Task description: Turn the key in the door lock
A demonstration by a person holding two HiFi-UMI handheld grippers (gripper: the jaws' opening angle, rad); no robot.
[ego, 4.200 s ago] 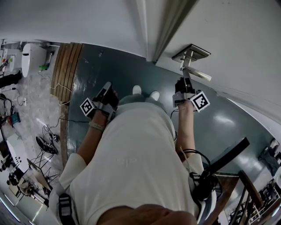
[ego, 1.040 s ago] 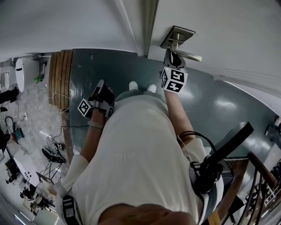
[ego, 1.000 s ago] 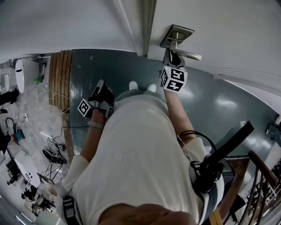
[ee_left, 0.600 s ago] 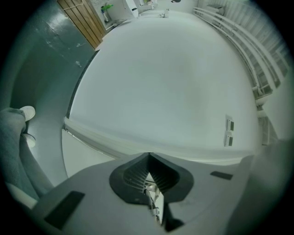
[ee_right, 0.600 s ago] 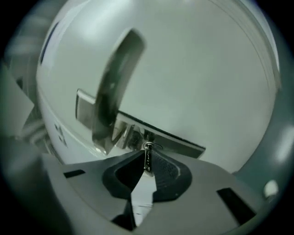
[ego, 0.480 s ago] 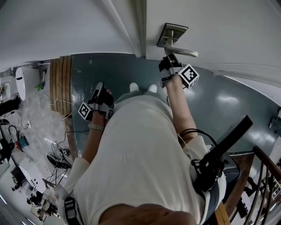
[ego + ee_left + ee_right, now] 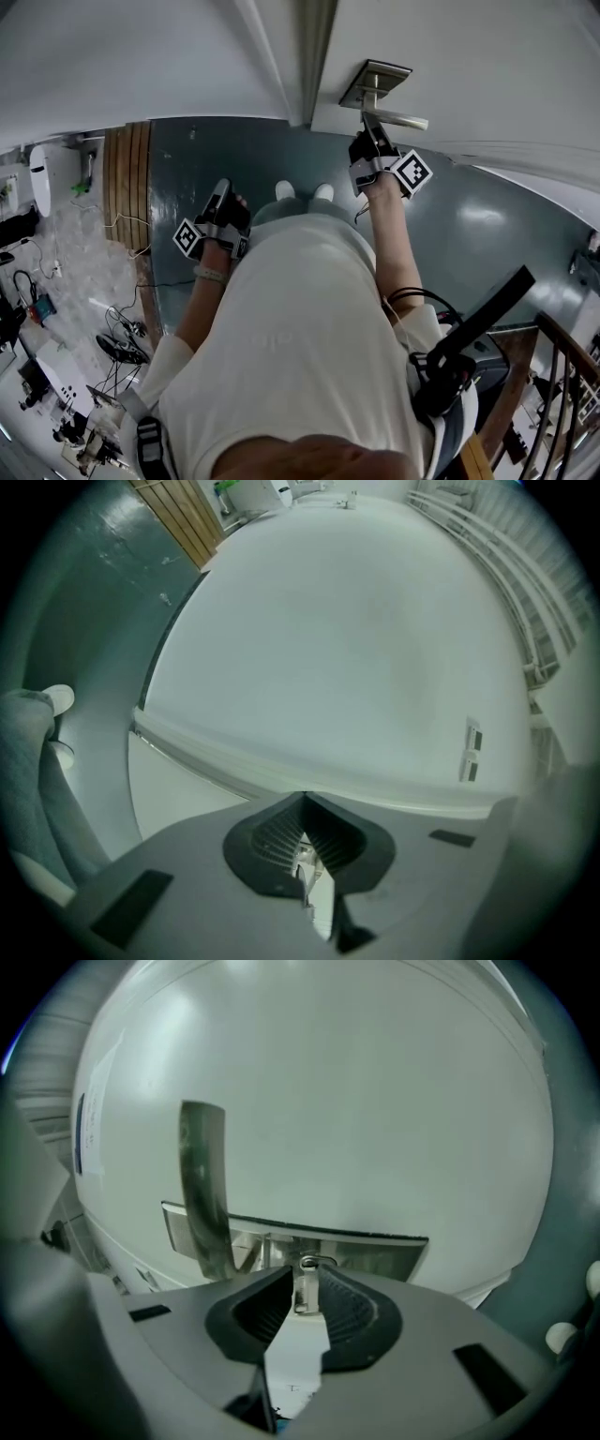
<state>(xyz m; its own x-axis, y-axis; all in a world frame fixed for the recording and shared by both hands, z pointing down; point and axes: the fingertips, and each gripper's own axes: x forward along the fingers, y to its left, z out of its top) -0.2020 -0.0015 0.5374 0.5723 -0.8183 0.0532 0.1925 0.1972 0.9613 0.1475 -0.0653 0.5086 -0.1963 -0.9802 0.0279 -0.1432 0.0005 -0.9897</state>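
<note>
White door (image 7: 487, 56) over grey-green floor (image 7: 469, 234), key (image 7: 307, 1290) in lock plate (image 7: 375, 1256), pinched by right gripper (image 7: 306, 1309), left gripper (image 7: 305, 841) well apart, jaws together on nothing.

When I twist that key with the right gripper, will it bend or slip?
Probably stiff: the key looks like thin metal, seen edge-on. It might slip, since the right gripper pinches only its narrow head, though ribbed pads should help.

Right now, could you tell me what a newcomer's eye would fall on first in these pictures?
The right gripper, raised to the door's lock plate beside the lever handle, its jaws closed on the key. Next, the left gripper, hanging low at the left over the dark floor, shut and empty.
</note>
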